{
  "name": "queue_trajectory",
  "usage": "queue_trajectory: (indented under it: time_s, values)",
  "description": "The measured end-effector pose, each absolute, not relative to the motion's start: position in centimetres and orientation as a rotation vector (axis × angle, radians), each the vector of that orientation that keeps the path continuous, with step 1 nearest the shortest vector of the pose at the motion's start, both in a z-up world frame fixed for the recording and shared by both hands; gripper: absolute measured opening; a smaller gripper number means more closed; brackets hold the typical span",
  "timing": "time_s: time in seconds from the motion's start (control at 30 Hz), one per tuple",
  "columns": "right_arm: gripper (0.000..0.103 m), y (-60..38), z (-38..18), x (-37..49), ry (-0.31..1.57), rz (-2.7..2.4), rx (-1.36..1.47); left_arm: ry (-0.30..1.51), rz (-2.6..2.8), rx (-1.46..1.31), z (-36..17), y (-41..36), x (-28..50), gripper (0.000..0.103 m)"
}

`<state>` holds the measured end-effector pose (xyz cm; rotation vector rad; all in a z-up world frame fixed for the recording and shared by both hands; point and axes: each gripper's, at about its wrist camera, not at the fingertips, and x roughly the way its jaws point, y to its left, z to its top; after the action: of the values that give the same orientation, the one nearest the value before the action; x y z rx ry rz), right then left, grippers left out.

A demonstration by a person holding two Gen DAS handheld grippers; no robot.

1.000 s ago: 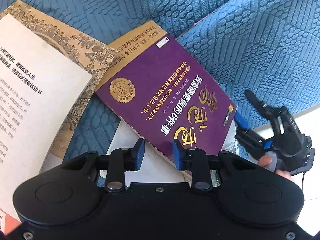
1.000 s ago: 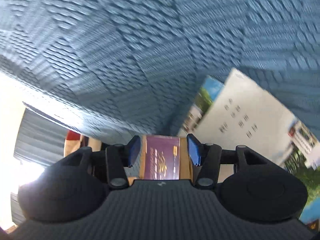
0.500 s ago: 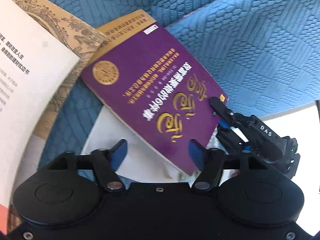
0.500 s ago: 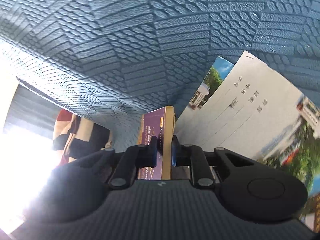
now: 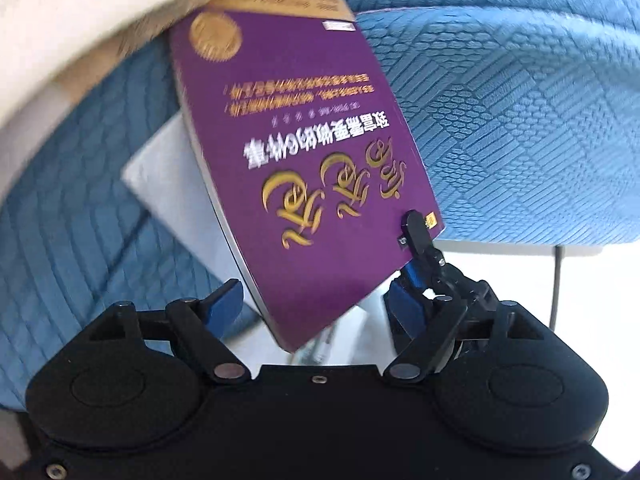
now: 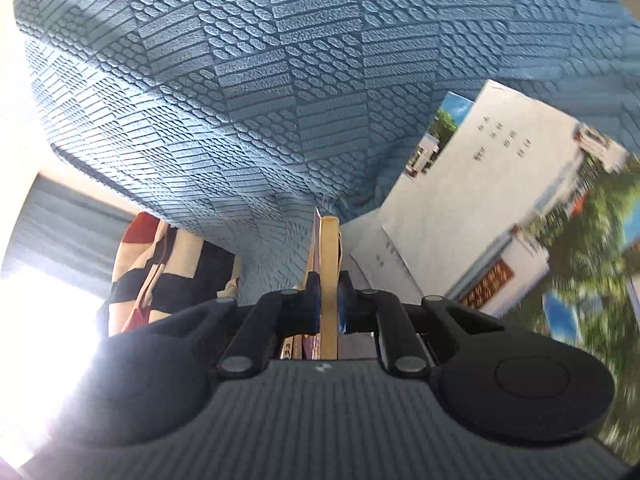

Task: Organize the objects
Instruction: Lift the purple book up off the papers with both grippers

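Note:
A purple book (image 5: pixel 312 140) with gold lettering hangs tilted above the blue sofa seat. My right gripper (image 5: pixel 420 248) pinches its lower right corner. In the right wrist view, my right gripper (image 6: pixel 329 300) has its jaws closing on the purple book (image 6: pixel 329 248), seen edge-on, with both blue pads pressed against it. My left gripper (image 5: pixel 316 304) stands wide and is still opening. The book's near corner hangs over the gap between its fingers (image 5: pixel 224 300), and neither pad touches the book.
The blue textured sofa cushion (image 5: pixel 520 120) fills the background. An open book with white pages (image 5: pixel 60 20) lies at the upper left. A white booklet (image 5: pixel 172 184) sits under the purple book. A photo magazine (image 6: pixel 500 200) lies at the right, and a patterned bag (image 6: pixel 160 264) at the left.
My right gripper shut on the purple book's corner and raised it off the pile. My left gripper opened wide and turned, so the book now points away from it.

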<state>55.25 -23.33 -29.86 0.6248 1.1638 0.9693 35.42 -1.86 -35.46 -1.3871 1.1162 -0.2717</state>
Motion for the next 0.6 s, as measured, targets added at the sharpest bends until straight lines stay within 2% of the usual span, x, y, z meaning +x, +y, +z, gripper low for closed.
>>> queue_trajectory:
  time_s: [0.17, 0.3, 0.5, 0.6]
  values:
    - [0.011, -24.9, -30.3, 52.2, 1.176, 0.884, 0.681, 1.113, -0.263, -1.467, -36.1, -1.1, 33.7, 0.070]
    - [0.011, -25.7, -30.7, 50.8, 1.174, 0.844, 0.695, 1.104, -0.216, -1.490, -36.7, 0.4, 32.8, 0.050]
    - [0.012, -27.1, -30.6, 48.8, 1.163, 0.808, 0.704, 1.091, -0.212, -1.462, -35.4, 2.4, 31.5, 0.029]
    - [0.014, -27.8, -30.7, 47.7, 1.162, 0.801, 0.718, 1.092, -0.213, -1.433, -34.3, 3.6, 31.0, 0.022]
